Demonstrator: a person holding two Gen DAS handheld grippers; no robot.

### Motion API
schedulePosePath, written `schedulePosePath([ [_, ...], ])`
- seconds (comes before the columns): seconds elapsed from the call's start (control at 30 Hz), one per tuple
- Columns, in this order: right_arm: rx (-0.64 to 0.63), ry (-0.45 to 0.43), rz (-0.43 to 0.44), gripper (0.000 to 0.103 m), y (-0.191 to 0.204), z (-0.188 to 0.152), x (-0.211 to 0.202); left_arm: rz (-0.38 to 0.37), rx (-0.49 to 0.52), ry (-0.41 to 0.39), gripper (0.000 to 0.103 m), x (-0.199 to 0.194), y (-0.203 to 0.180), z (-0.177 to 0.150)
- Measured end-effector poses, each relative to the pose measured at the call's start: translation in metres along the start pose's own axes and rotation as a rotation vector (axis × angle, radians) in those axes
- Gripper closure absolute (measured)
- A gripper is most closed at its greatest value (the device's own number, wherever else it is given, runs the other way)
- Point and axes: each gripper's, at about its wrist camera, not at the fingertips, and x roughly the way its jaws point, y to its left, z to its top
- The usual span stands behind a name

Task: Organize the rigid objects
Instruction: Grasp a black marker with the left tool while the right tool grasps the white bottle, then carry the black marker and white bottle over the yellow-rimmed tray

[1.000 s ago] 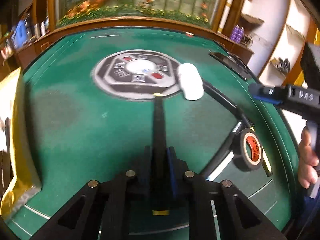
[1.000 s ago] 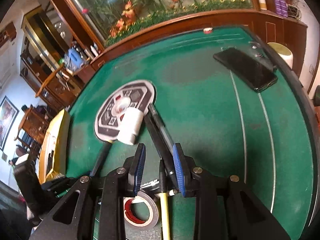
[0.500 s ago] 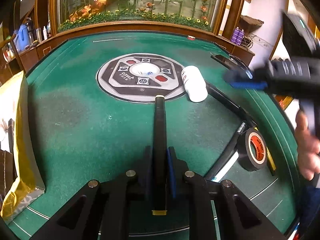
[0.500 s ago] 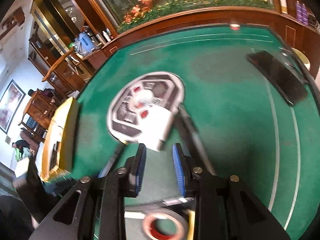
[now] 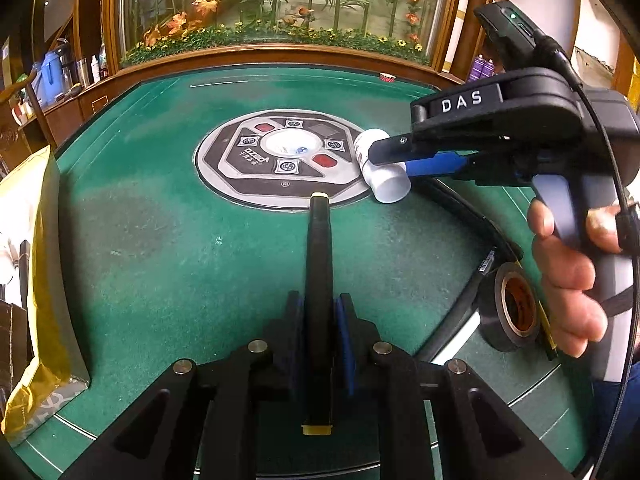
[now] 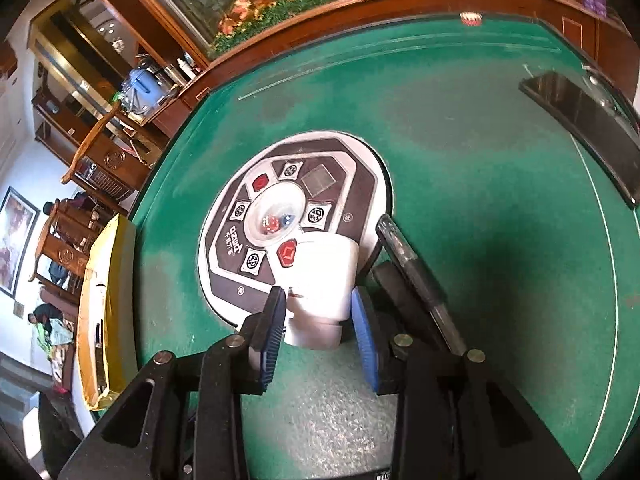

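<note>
- Green felt table with a wood rim; round dice panel sitting at its centre, planter window running behind the far edge, wooden cabinets at the room's sides.
- Panel dome holding small dice, at least two showing, red and blue.
- Left gripper closing tight on one black stick with gold ends; stick pointing toward the panel, its far tip reaching the panel's near rim.
- Right gripper standing wide open, blue pads on either side of one white bottle; pads looking just clear of it, contact hard to tell.
- Bottle lying on its side at the panel's near-right rim, cap toward the gripper.
- One black pen lying just right of the bottle, angling toward the table's near edge.
- One black tape roll with orange core sitting near the table's right edge, on top of dark strips.
- One black phone lying by the far-right edge.
- One yellow bag resting on the left edge; contents unclear.
- One small red-white item at the far edge, too small to tell.
</note>
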Motion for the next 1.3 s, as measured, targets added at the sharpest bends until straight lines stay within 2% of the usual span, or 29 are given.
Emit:
schedulePosePath([
  [0.07,-0.03,-0.004,-0.006,0.07,0.004,0.0,0.001,0.005,-0.002,0.0,0.085,0.0,0.0,0.0],
  [0.17,-0.033,0.044,-0.002,0.069,0.006,0.0,0.014,0.032,0.008,0.001,0.085,0.001,-0.005,0.001],
  [0.27,-0.04,0.022,-0.011,0.069,0.005,-0.002,0.013,0.048,0.015,0.0,0.086,0.002,-0.008,0.001],
  [0.3,-0.029,0.022,0.004,0.069,0.003,-0.002,0.01,0.047,0.008,-0.002,0.088,0.001,-0.006,0.001],
  [0.4,-0.039,0.004,0.044,0.069,0.004,-0.003,-0.001,0.029,-0.034,-0.014,0.089,-0.001,0.0,0.0],
  [0.73,-0.184,-0.136,0.064,0.069,0.041,-0.034,-0.047,0.185,-0.057,-0.267,0.088,-0.048,-0.003,-0.003],
  [0.9,-0.258,-0.202,0.087,0.069,0.065,-0.049,-0.06,0.292,-0.066,-0.392,0.088,-0.067,0.002,-0.007],
  [1.07,-0.319,-0.213,0.098,0.069,0.081,-0.065,-0.06,0.338,-0.116,-0.434,0.088,-0.075,0.018,-0.01],
  [1.3,-0.381,-0.219,0.1,0.069,0.093,-0.078,-0.058,0.378,-0.125,-0.442,0.088,-0.077,0.026,-0.013],
])
